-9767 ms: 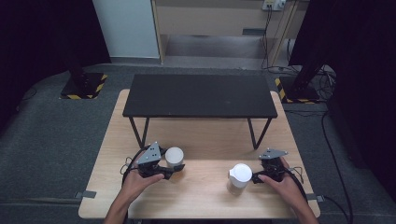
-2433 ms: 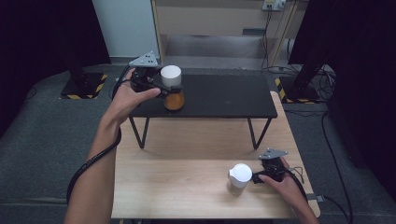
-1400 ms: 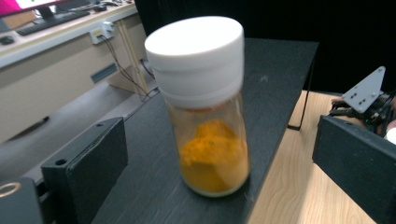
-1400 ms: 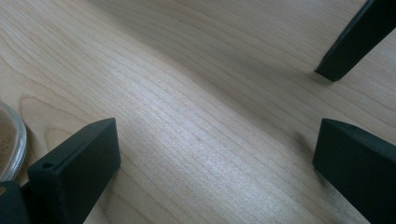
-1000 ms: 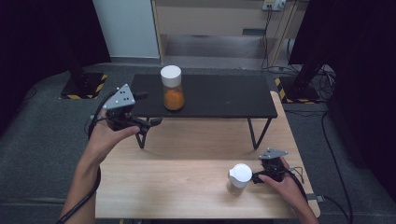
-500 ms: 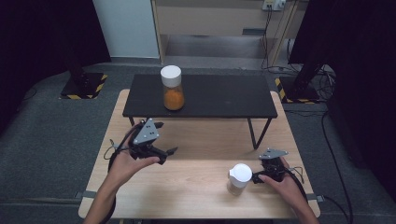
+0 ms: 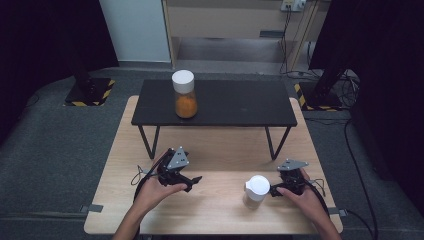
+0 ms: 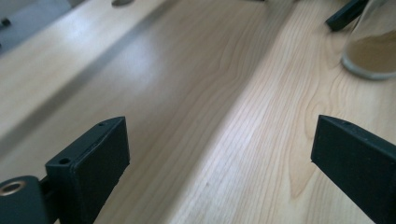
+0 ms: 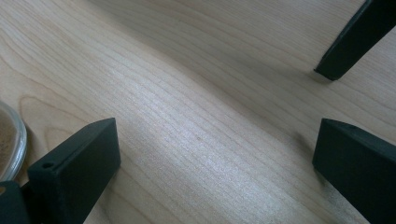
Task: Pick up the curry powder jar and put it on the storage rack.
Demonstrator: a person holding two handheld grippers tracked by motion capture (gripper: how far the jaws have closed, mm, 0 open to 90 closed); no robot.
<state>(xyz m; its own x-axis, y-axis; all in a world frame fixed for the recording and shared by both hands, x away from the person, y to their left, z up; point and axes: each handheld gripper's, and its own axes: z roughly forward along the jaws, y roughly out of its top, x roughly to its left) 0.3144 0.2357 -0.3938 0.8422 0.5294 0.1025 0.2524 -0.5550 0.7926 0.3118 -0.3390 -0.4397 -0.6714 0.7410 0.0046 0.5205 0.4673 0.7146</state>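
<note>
A white-lidded jar of orange powder (image 7: pixel 184 95) stands upright on the black stand (image 7: pixel 235 102) at its left end. A second white-lidded jar (image 7: pixel 257 190) with tan powder stands on the wooden table (image 7: pixel 220 150) at the front right; its base (image 8: pixel 373 51) appears in the left gripper view. My left gripper (image 7: pixel 194 181) is low over the front left of the table, open with bare wood between its jaws (image 8: pixel 219 154), which have just been closing a little. My right gripper (image 7: pixel 273 190) rests open beside the tan jar, whose rim (image 9: pixel 9 140) lies outside the left jaw.
The black stand spans the table's far half on thin legs (image 7: pixel 146 142), one of which (image 9: pixel 350 42) shows in the right gripper view. Bare wood lies between the two grippers. Cables trail from both grippers. Dark floor surrounds the table.
My left hand has come down from beside the stand to the front left of the table, empty. The orange jar stays on the stand. The right gripper and tan jar have not moved.
</note>
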